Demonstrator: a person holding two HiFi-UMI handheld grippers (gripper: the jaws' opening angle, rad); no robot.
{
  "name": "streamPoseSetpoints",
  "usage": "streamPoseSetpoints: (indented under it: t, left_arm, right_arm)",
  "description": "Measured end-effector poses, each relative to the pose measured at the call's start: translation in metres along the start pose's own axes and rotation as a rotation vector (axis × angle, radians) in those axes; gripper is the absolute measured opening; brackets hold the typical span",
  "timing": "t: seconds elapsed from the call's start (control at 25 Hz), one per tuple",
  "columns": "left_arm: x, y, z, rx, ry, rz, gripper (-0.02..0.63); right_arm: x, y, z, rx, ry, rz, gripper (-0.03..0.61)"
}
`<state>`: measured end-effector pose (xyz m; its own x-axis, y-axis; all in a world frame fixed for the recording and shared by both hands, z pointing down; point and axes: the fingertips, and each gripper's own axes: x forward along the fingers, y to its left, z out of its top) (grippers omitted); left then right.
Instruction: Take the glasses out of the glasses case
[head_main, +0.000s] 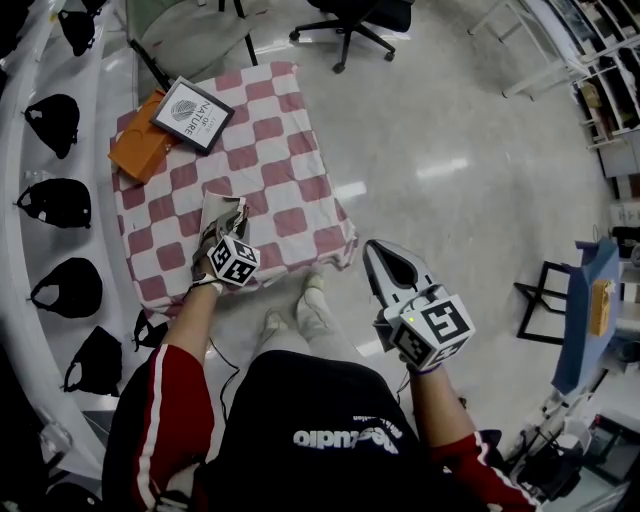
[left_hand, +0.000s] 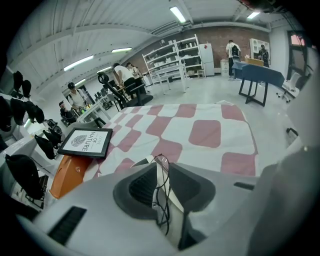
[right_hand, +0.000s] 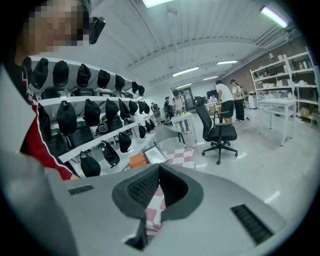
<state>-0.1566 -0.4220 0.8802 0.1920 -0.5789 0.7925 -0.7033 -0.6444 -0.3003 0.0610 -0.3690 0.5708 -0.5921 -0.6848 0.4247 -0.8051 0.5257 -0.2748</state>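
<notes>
The glasses (left_hand: 160, 159), thin dark wire frame with clear lenses, stand on edge between the jaws of my left gripper (left_hand: 161, 175), which is shut on them. In the head view that left gripper (head_main: 222, 210) hovers over the near part of the checkered table, with the glasses (head_main: 236, 208) at its tip. The orange glasses case (head_main: 138, 152) lies at the table's far left corner and looks shut; it also shows as an orange case (left_hand: 67, 175) in the left gripper view. My right gripper (head_main: 388, 260) is off the table over the floor, with its jaws (right_hand: 159, 169) shut on nothing.
A black-framed print (head_main: 192, 113) lies partly on the case. The table has a red-and-white checkered cloth (head_main: 290, 160). White shelves with black bags (head_main: 55, 200) run along the left. An office chair (head_main: 350, 20) stands beyond the table. My shoes (head_main: 300, 310) are by the table's near edge.
</notes>
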Motion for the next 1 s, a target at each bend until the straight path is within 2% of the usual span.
streamPoseSetpoints:
  t: [0.44, 0.84, 1.0]
  left_arm:
    - [-0.014, 0.022, 0.002, -0.001, -0.021, 0.059, 0.014]
    - [-0.034, 0.027, 0.016, -0.033, -0.053, 0.081, 0.009]
    - [-0.05, 0.031, 0.022, -0.088, -0.078, 0.105, 0.009]
  right_arm:
    - [-0.001, 0.009, 0.002, 0.008, -0.001, 0.014, 0.003]
    - [-0.006, 0.019, 0.006, 0.002, -0.014, 0.044, 0.003]
    - [-0.01, 0.025, 0.018, -0.015, -0.036, 0.062, 0.003]
